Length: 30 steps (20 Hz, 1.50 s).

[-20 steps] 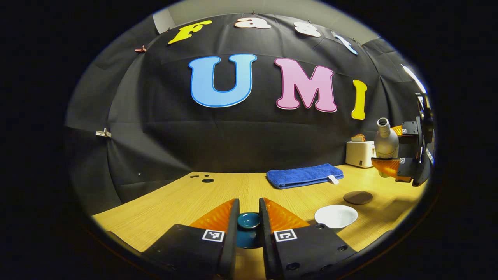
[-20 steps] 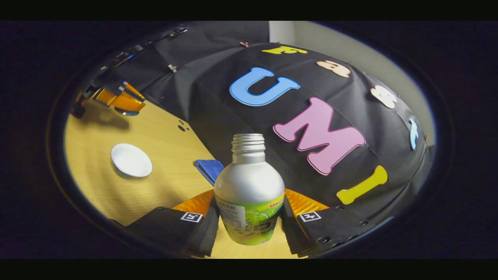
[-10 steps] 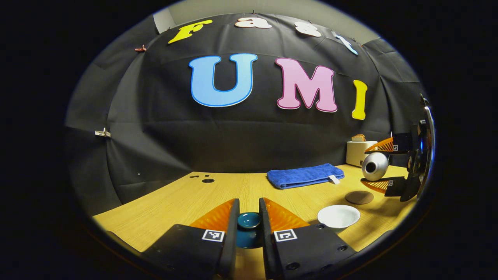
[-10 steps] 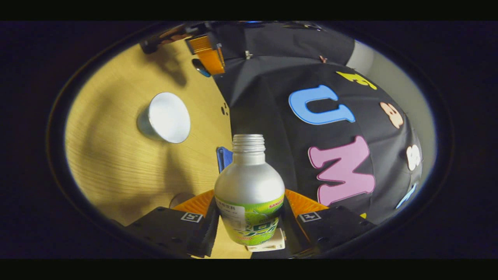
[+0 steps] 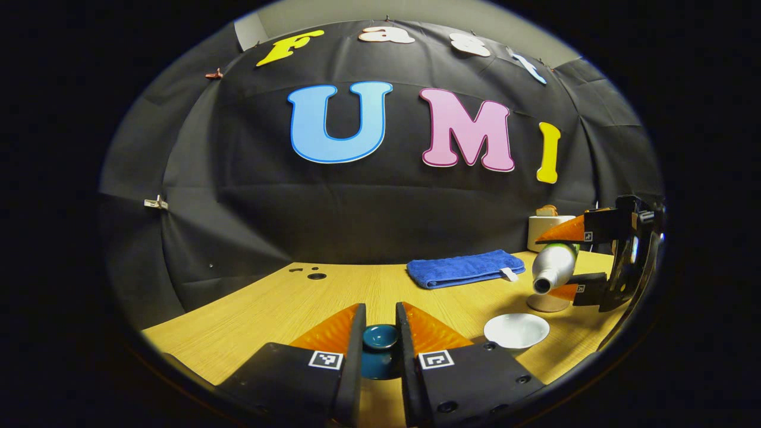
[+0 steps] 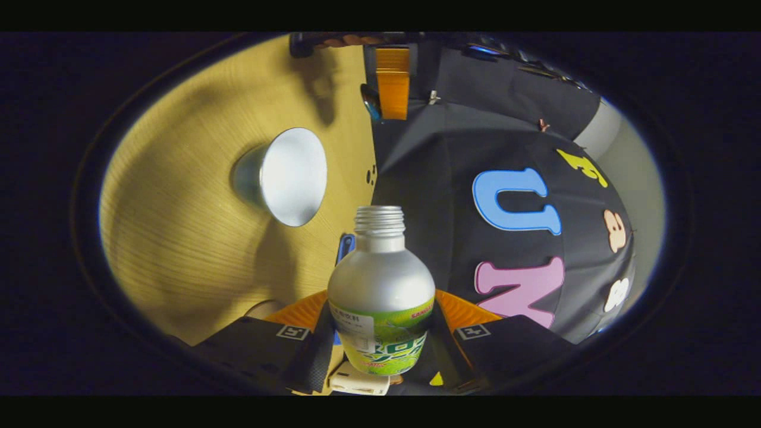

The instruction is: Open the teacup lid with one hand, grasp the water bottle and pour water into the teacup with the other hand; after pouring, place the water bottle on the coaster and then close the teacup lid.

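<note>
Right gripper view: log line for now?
right hand-held gripper: shut on silver metal bottle | bottle: tipped toward white teacup | teal lid: off

Blue towel (image 5: pixel 462 268) lay folded on the wooden tabletop (image 5: pixel 285 309), toward the back near the black cloth wall (image 5: pixel 357 208). A white toaster (image 5: pixel 544 229) stood at the far right rear, something brownish on top, too small to tell. Small dark holes (image 5: pixel 315 275) sat in the tabletop, back left. A metal clip (image 5: pixel 154 203) was pinned on the cloth, left side.
</note>
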{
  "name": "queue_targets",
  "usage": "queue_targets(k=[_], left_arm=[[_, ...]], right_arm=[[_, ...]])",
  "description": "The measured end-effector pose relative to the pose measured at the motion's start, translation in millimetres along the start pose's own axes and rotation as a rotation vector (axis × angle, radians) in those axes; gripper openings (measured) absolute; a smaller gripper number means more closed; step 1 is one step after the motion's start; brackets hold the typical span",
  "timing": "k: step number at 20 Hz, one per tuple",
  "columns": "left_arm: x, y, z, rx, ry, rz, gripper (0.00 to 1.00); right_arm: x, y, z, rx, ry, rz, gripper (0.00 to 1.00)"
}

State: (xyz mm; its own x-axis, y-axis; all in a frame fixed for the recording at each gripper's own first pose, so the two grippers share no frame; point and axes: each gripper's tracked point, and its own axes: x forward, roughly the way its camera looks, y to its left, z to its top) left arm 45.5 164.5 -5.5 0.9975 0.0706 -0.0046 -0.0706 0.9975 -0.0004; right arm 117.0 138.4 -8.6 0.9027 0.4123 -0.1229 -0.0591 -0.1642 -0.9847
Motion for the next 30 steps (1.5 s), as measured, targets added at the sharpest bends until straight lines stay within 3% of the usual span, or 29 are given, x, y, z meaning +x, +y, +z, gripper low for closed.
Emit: queue_targets(k=[14,30], left_arm=[[-1,0,1,0.001,0.001,-0.001,0.33],[0,-2,1,0.001,0.001,-0.01,0.33]], right_arm=[[17,1,14,-0.259,-0.052,-0.007,0.77],[19,-15,25,-0.502,-0.088,-0.027,0.74]])
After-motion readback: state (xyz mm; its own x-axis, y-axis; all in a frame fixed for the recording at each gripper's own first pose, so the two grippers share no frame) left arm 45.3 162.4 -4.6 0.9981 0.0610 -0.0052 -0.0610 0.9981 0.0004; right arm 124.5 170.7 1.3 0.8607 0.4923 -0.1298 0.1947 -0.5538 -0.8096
